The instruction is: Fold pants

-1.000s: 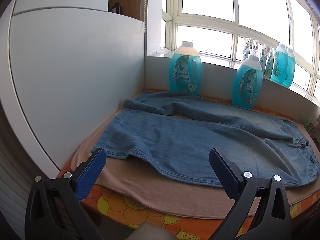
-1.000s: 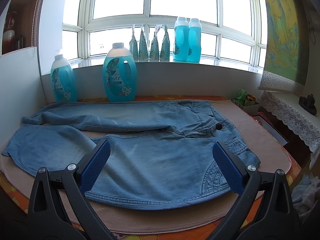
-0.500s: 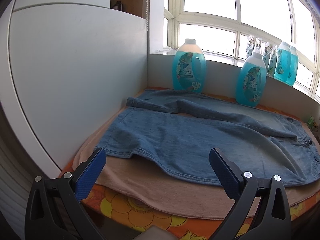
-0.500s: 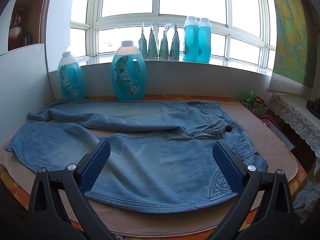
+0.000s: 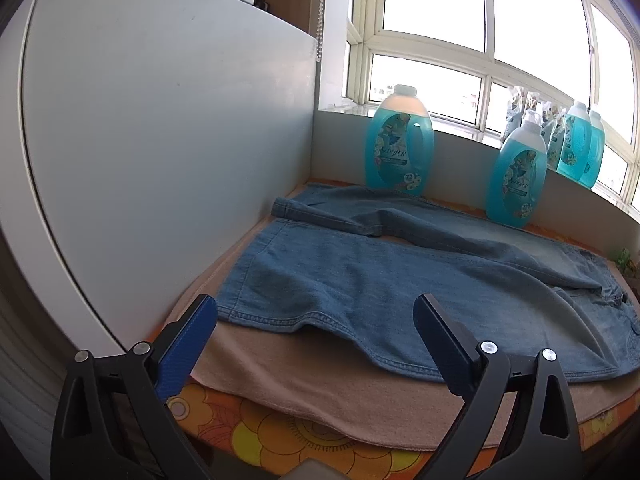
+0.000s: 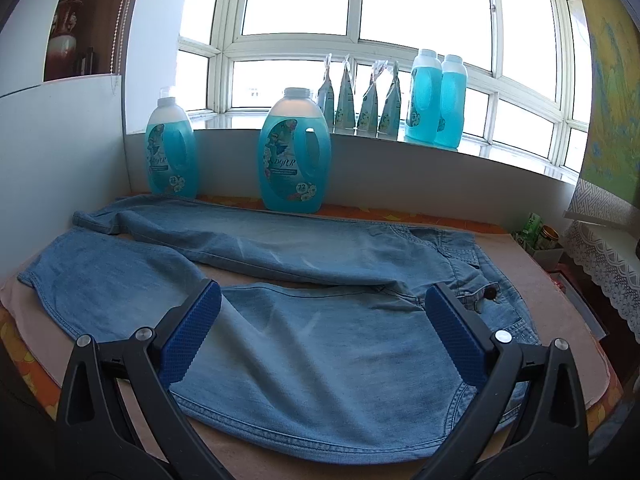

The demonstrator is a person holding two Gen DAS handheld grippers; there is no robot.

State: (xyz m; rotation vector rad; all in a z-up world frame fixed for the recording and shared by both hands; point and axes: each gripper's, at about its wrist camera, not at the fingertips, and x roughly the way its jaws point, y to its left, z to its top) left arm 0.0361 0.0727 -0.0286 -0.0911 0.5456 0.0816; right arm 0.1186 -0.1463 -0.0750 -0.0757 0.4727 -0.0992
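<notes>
A pair of light blue jeans (image 6: 304, 320) lies spread flat on a beige cloth, waist to the right, both legs running left. The same jeans show in the left wrist view (image 5: 400, 280), with the near leg's hem at the left. My left gripper (image 5: 316, 316) is open and empty, held just in front of the near leg's hem, above the cloth's front edge. My right gripper (image 6: 322, 312) is open and empty, hovering over the near leg close to the seat. Neither gripper touches the denim.
The beige cloth (image 5: 304, 364) covers an orange flowered table (image 5: 280, 432). Two blue detergent bottles (image 6: 295, 156) (image 6: 171, 152) stand behind the jeans. More bottles and pouches (image 6: 436, 100) line the windowsill. A white panel (image 5: 160, 128) walls the left side. A lace-covered shelf (image 6: 604, 252) is on the right.
Both grippers have moved forward toward the table and to the left, so the jeans look larger. Both stay open. The jeans have not moved.
</notes>
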